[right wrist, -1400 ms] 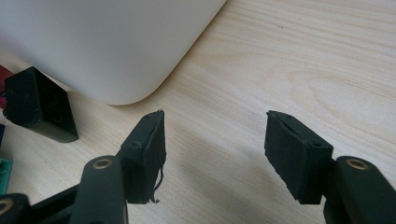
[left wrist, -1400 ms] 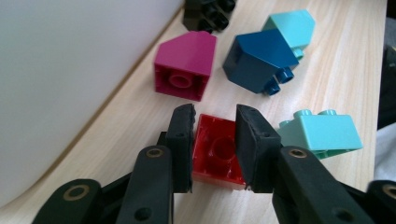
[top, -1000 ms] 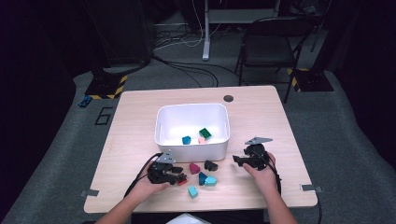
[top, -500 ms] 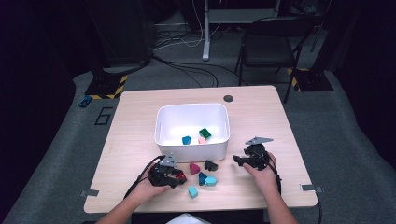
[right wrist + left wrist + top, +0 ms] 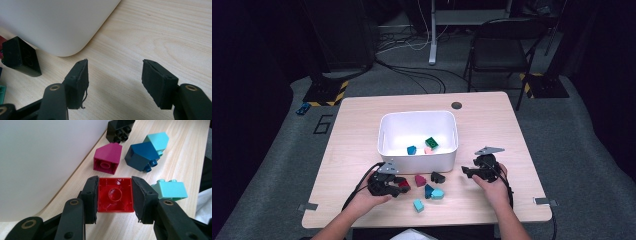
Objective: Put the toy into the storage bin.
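Plastic building bricks are scattered on the pale wood-grain table (image 5: 492,120), all just in front of the smooth, round-cornered white plastic tub (image 5: 418,156). A glossy red square brick (image 5: 115,195), its hollow underside with a round socket turned to the camera, is clamped between the matte black rubber pads of the left gripper (image 5: 114,198), low over the table near the tub's front left corner. Beyond it, along the tub's front wall, a magenta sloped brick (image 5: 108,157), a dark blue sloped brick (image 5: 141,155), a pale teal sloped brick (image 5: 158,140) and a black studded brick (image 5: 118,130) are seen; a light turquoise studded brick (image 5: 171,190) lies farther from the tub. The right gripper (image 5: 113,82) is held over bare wood off the tub's front right corner, its ragged-edged pads well apart with nothing between them.
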`<state>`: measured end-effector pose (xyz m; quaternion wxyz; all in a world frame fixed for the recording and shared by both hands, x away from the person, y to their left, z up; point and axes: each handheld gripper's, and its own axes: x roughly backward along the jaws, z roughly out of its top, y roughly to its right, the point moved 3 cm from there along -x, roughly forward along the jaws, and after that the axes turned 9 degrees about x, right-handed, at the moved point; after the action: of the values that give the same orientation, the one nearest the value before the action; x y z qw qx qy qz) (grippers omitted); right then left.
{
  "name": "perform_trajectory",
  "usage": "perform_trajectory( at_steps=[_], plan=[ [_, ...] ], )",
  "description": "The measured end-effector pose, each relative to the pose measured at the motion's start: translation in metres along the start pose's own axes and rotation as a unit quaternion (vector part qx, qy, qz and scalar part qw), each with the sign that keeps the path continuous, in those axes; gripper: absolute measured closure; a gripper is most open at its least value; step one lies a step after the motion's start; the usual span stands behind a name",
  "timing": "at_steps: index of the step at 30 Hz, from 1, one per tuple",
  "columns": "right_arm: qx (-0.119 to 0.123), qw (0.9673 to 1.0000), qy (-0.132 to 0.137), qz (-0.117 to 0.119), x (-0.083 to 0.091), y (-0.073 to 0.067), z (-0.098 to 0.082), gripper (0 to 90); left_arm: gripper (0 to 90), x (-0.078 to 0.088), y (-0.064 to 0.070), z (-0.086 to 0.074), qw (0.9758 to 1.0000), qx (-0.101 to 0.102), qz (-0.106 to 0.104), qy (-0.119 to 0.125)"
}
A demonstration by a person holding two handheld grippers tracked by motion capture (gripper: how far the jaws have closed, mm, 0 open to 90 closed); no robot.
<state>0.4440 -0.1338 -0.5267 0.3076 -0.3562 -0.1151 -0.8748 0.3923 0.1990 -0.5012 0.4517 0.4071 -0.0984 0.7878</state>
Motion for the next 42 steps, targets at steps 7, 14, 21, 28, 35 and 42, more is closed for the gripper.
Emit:
perform_trajectory(
  at_steps=[7,14,21,28,35,42],
  plan=[
    [-0.001,1.0000,0.000,0.000,0.000,0.000,0.000,37.7,58.4,0.010,0.000,0.008,1.0000,0.007,-0.001,0.004],
    [-0.001,1.0000,0.000,0.003,0.000,0.000,0.000,37.7,58.4,0.023,0.002,0.018,0.9999,0.005,-0.002,0.010],
    [0.003,1.0000,-0.001,0.002,0.000,0.000,0.000,37.7,58.4,0.033,0.005,0.025,1.0000,0.001,0.000,0.010],
    [0.002,1.0000,-0.001,0.003,0.000,0.000,0.000,37.6,58.4,0.043,0.008,0.035,0.9999,-0.008,0.000,0.009],
    [0.002,1.0000,-0.001,0.002,0.000,0.000,0.000,37.6,58.4,0.053,0.009,0.048,0.9998,-0.010,-0.006,0.013],
    [0.001,1.0000,-0.002,0.002,0.000,0.000,0.000,37.5,58.4,0.063,0.008,0.059,0.9997,-0.010,-0.006,0.020]
  ],
)
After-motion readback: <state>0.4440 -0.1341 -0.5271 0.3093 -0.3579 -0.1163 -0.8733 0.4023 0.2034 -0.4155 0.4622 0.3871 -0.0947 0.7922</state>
